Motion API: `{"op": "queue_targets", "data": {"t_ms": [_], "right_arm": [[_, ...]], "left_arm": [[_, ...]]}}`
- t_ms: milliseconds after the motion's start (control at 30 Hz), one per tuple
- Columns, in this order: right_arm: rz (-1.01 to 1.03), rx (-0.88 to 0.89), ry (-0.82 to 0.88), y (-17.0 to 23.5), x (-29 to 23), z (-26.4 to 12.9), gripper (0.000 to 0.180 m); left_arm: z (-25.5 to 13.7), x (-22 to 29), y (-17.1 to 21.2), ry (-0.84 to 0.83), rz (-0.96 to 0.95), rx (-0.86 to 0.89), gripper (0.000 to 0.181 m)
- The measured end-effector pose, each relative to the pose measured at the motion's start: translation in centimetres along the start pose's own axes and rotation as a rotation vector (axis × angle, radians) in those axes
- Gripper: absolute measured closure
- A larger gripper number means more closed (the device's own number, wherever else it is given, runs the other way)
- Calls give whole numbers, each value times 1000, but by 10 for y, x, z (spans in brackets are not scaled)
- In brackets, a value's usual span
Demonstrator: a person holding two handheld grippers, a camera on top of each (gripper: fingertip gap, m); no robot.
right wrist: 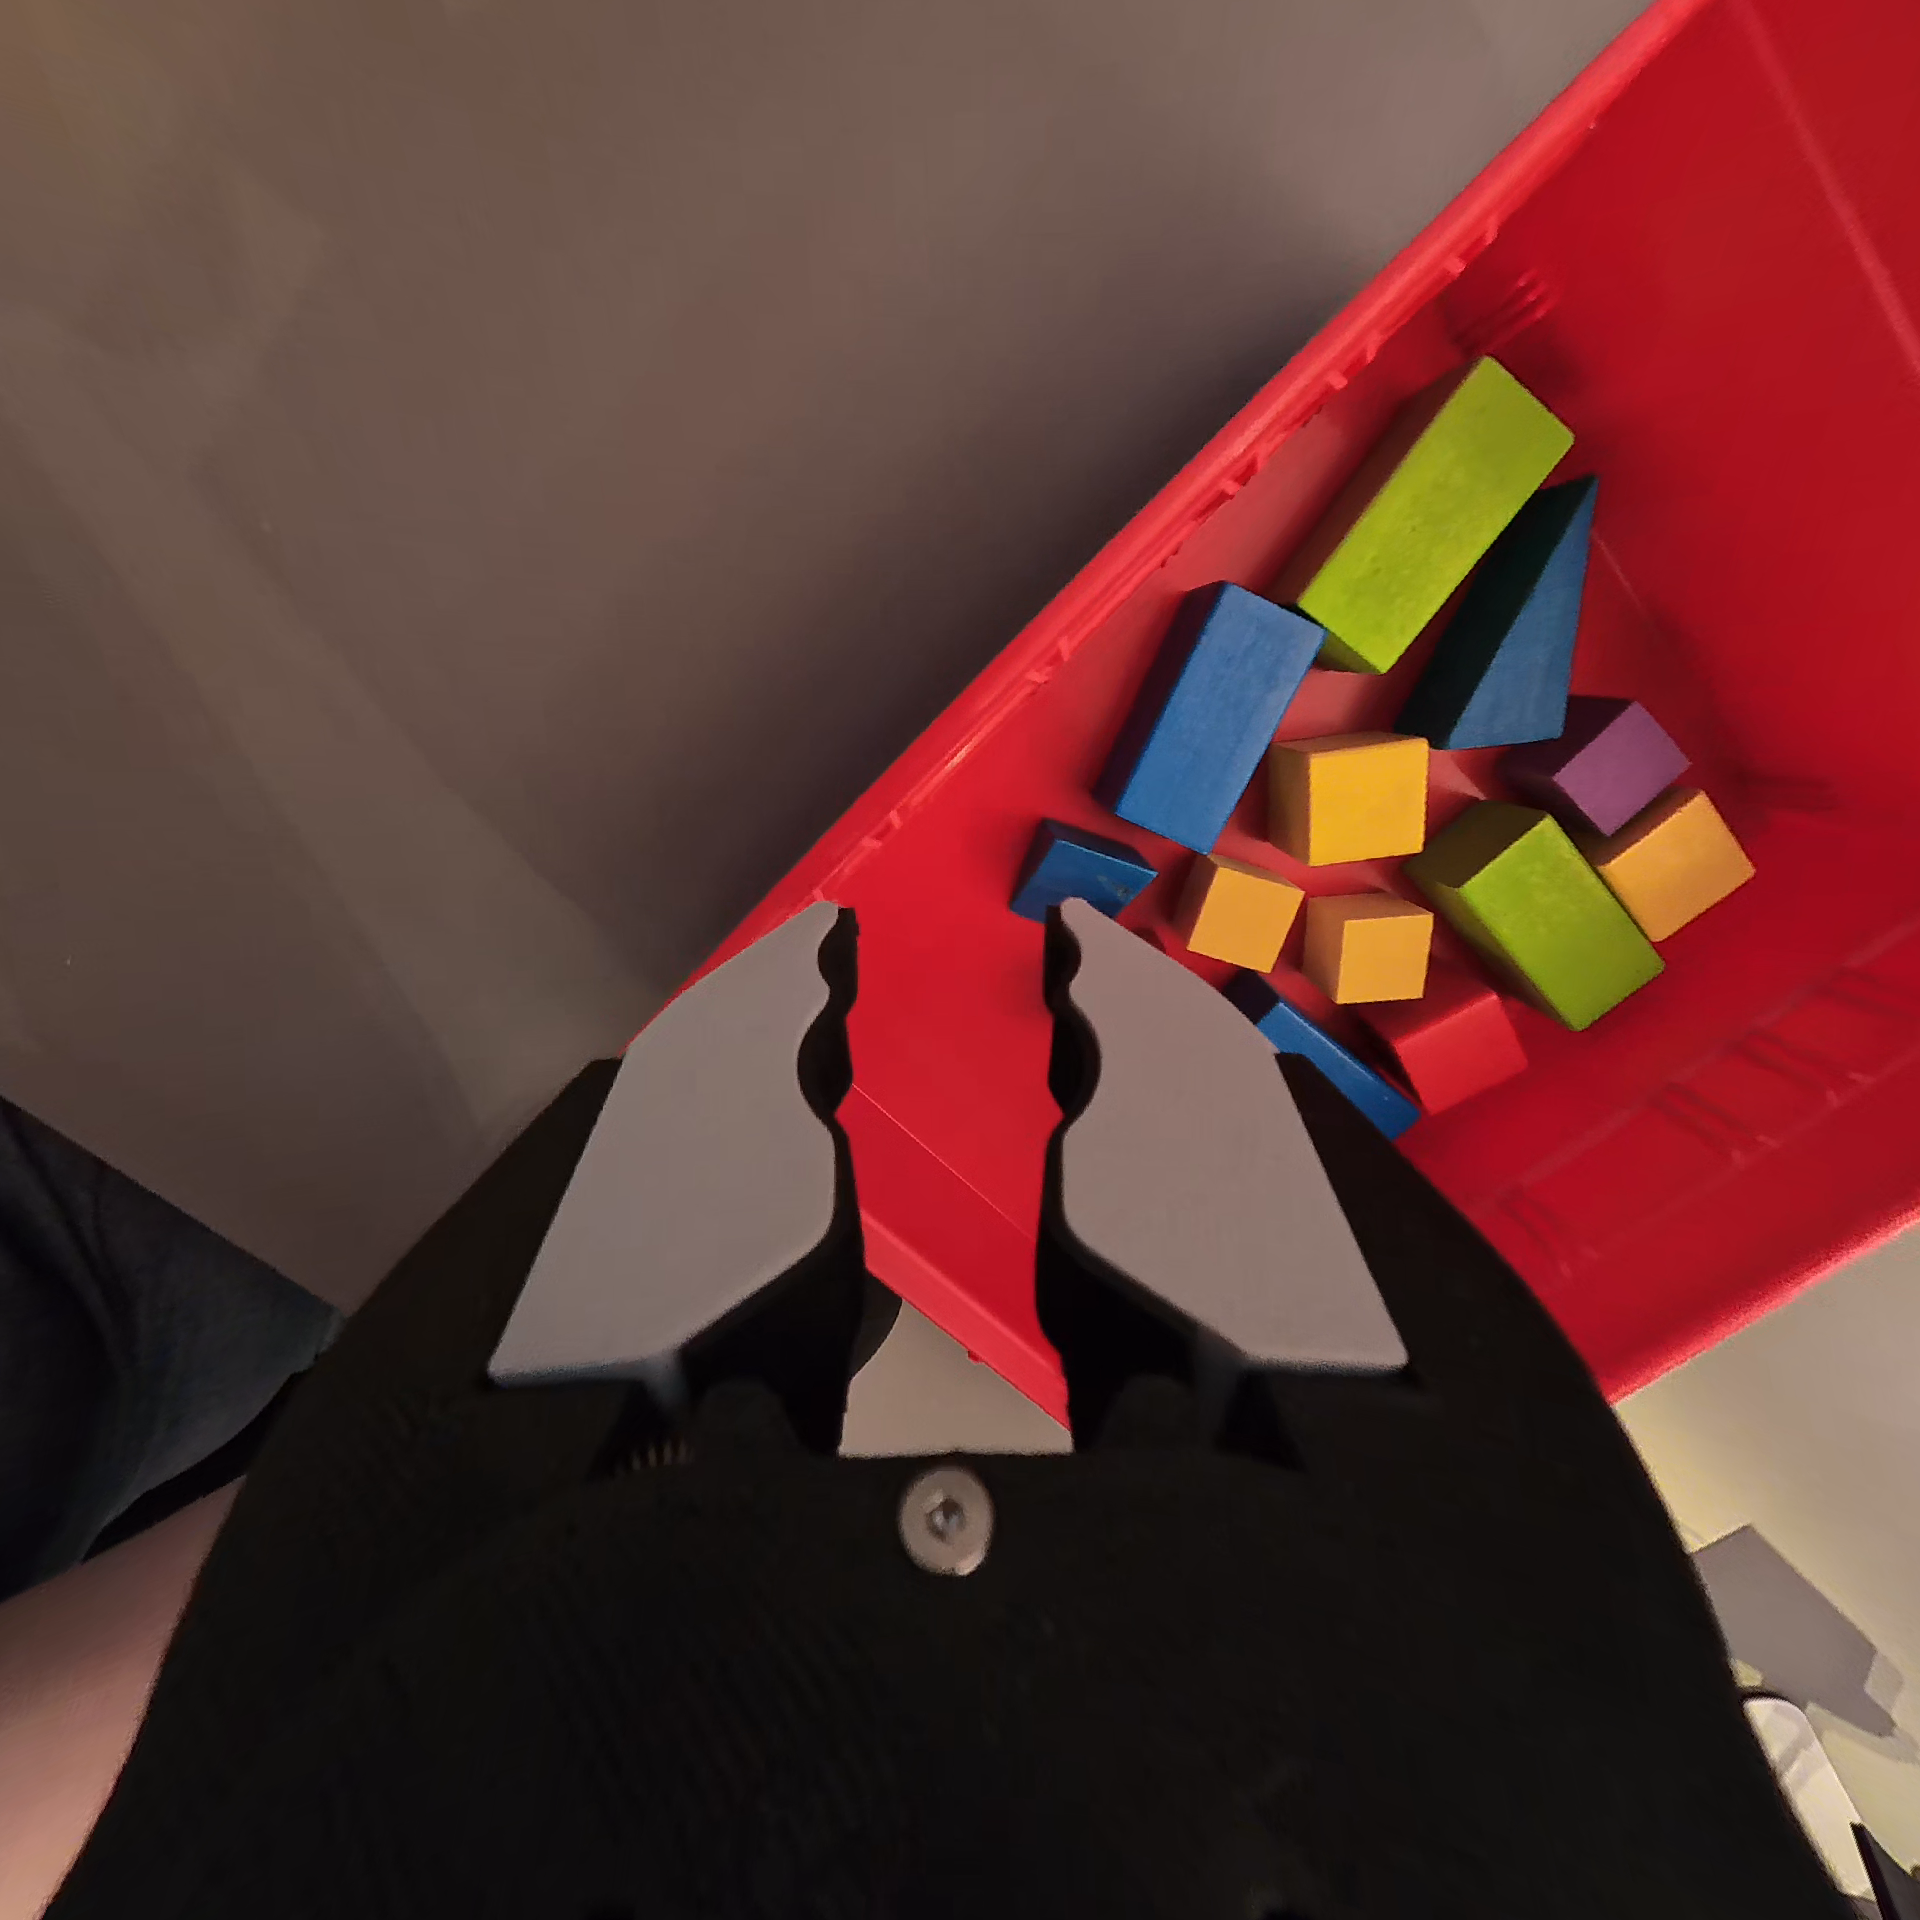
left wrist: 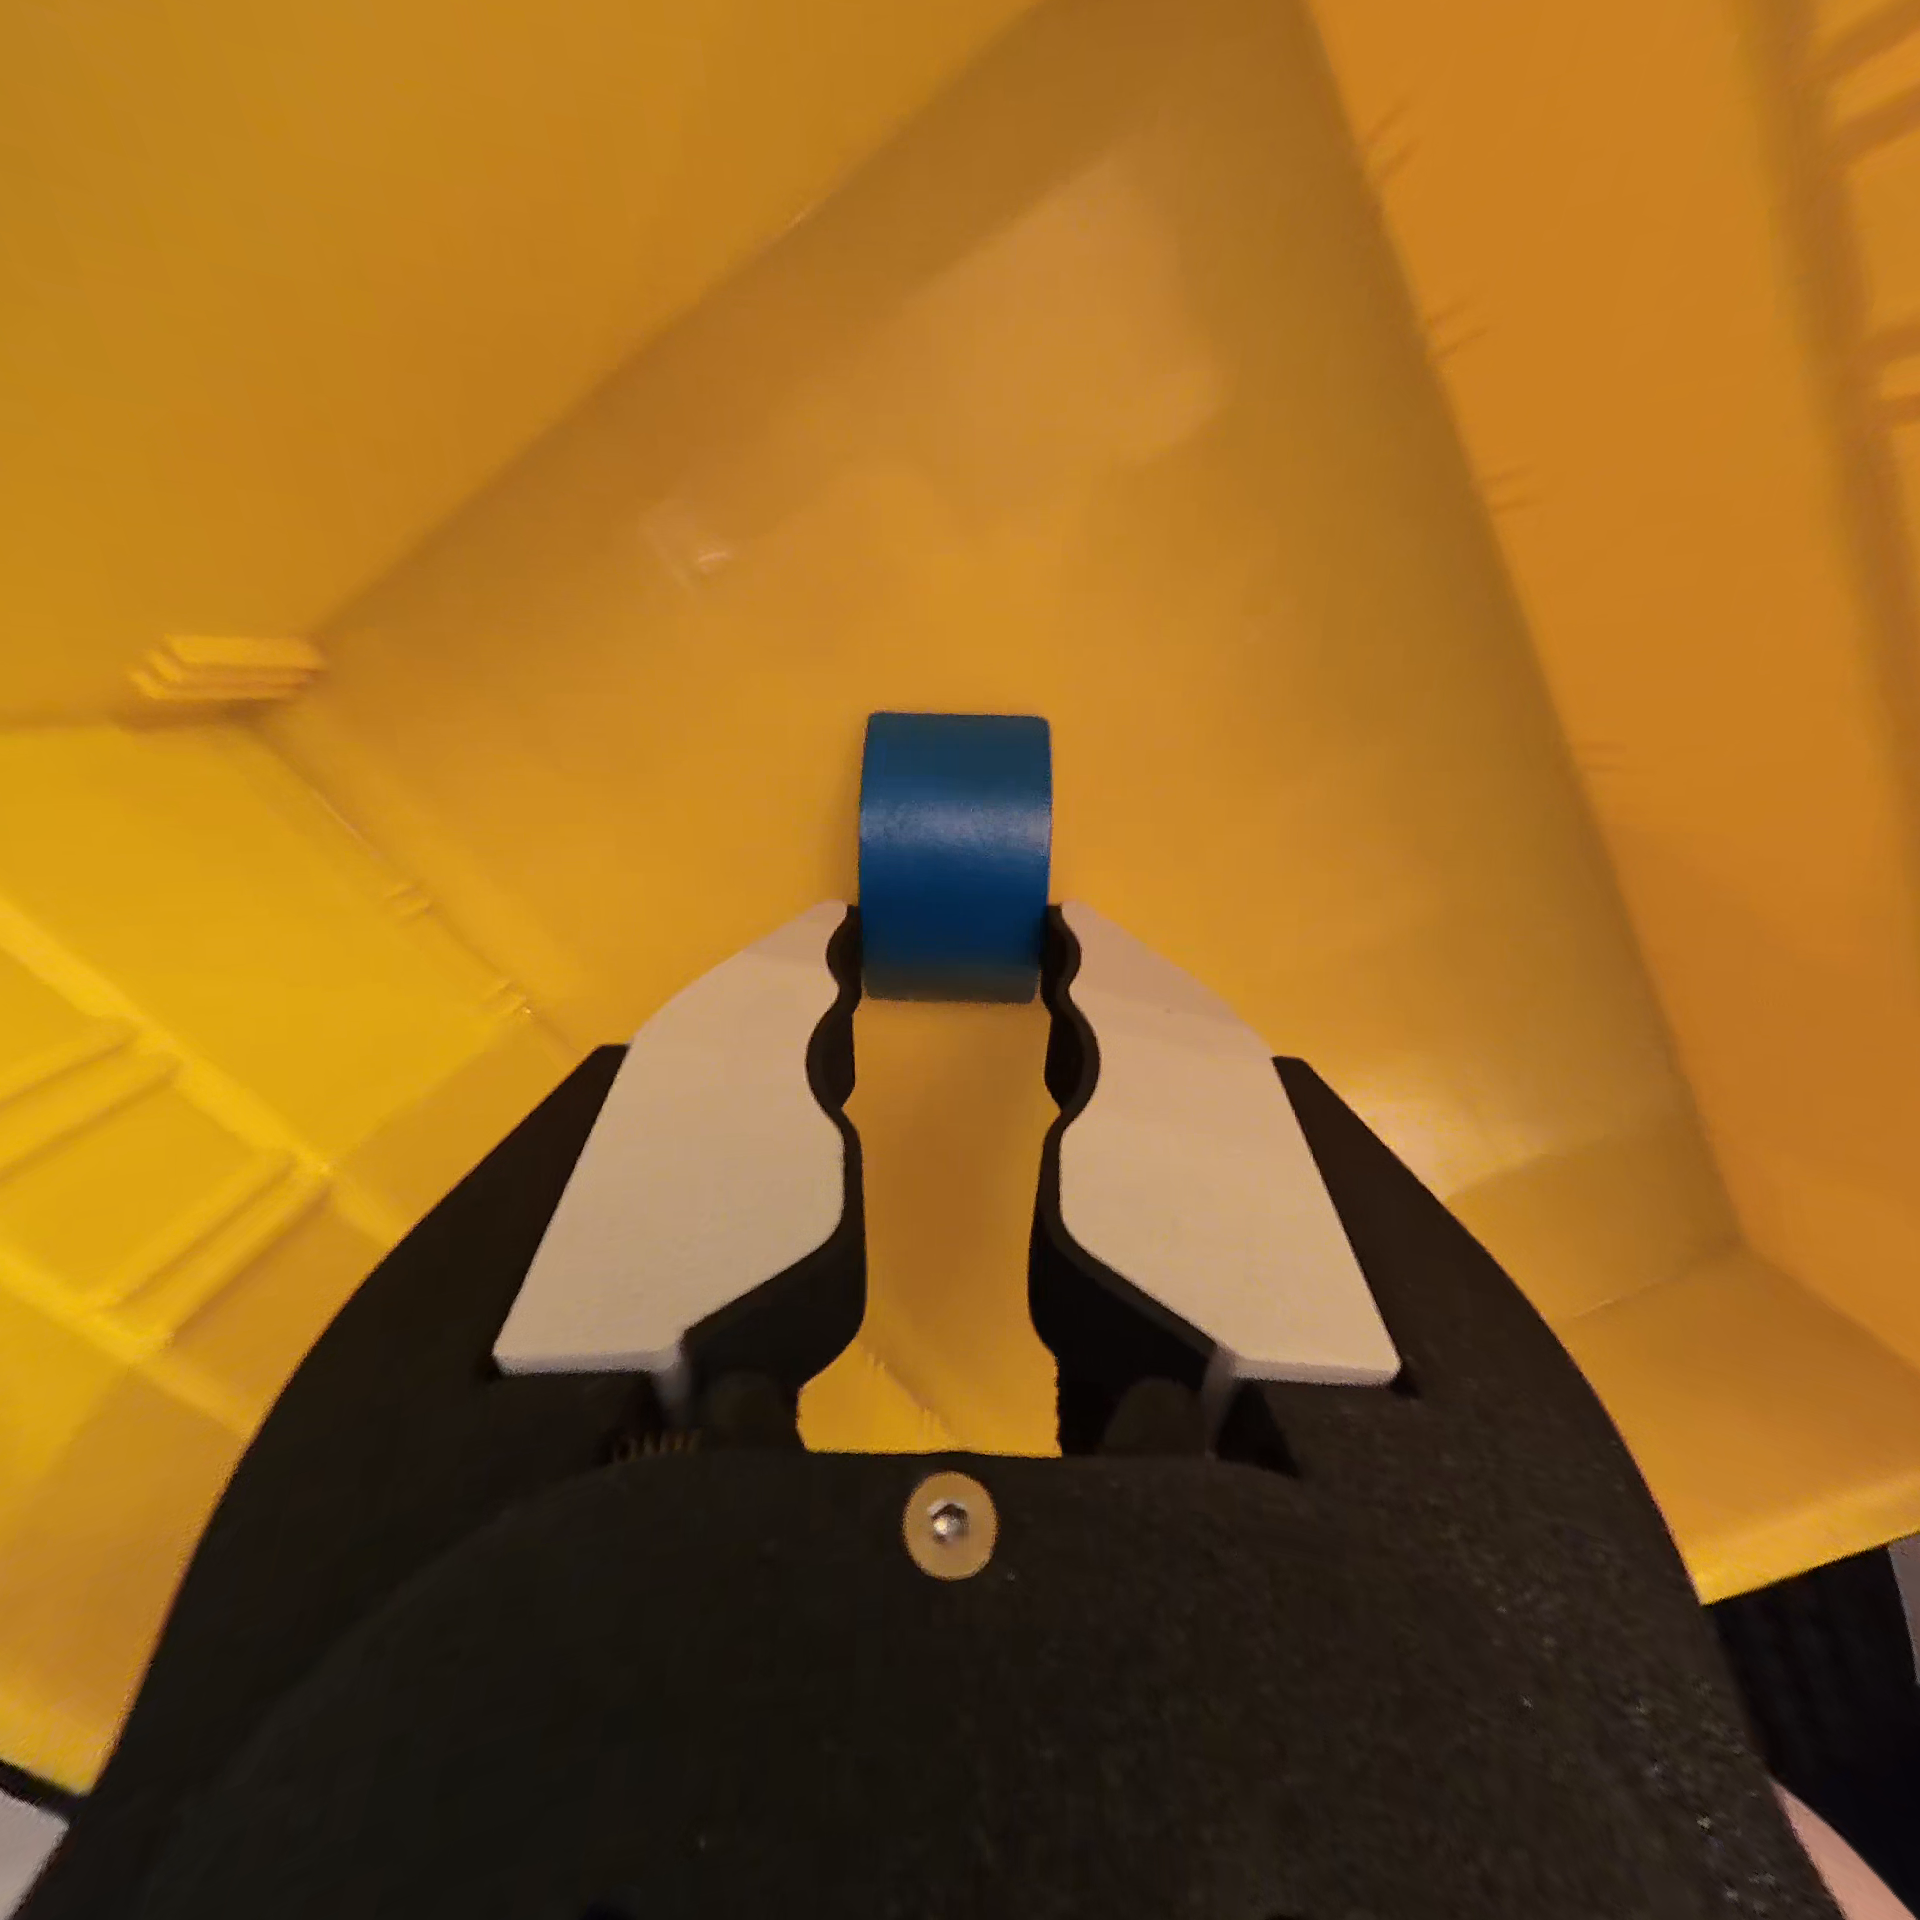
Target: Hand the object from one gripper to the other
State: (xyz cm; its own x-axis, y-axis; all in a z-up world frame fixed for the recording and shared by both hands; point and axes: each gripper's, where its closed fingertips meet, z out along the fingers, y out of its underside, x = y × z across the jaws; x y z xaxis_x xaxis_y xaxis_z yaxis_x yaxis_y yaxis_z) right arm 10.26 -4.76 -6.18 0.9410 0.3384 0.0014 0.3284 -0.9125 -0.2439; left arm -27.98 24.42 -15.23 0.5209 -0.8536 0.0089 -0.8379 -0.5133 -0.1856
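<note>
Two views, so left wrist first. My left gripper (left wrist: 951, 951) is clamped on a blue block (left wrist: 954, 852), a short rounded piece pinched right at the fingertips, with most of it sticking out past the tips. Behind it everything is the inside of a yellow bin (left wrist: 520, 364): smooth walls, a floor corner, some moulded ribs on the left and upper right. Nothing else is in the bin that I can see, and nothing sits between the block and the bin wall. I can't tell if the block is touching the bin floor or just hanging above it. At the lower right edge a bit of dark stuff shows outside the bin's rim.

Right wrist view now. My right gripper (right wrist: 951, 920) has its fingers apart with nothing between them, hovering over the near rim of a red bin (right wrist: 1714, 260). Inside that bin there's a loose pile of wooden blocks: a long green block (right wrist: 1429, 520), a blue wedge (right wrist: 1522, 634), a blue rectangular block (right wrist: 1210, 717), a purple block (right wrist: 1621, 764), several orange cubes (right wrist: 1351, 800), a second green block (right wrist: 1538, 909), a red block (right wrist: 1460, 1049) and a couple of smaller blue pieces (right wrist: 1081, 868). One blue piece is partly hidden behind my right finger. Left of the bin is a plain grey surface (right wrist: 416, 520). A dark sleeve (right wrist: 125, 1351) shows at the lower left edge.
</note>
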Motion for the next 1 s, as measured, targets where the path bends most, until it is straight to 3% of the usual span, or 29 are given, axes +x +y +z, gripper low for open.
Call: {"op": "queue_targets", "data": {"t_ms": [467,700,867,1000], "right_arm": [[-8,-14,-1,1,-1,3,144],[12,40,5,-8,1,-3,144],[78,308,-22,-51,-2,-32,144],[94,686,-271,-109,-41,-79,144]], "left_arm": [[-3,-4,2,-39,26,-12,148],[-49,14,-26,-43,87,185,148],[-120,79,-67,-29,295,483,148],[-164,168,-88,14,558,682,148]]}}
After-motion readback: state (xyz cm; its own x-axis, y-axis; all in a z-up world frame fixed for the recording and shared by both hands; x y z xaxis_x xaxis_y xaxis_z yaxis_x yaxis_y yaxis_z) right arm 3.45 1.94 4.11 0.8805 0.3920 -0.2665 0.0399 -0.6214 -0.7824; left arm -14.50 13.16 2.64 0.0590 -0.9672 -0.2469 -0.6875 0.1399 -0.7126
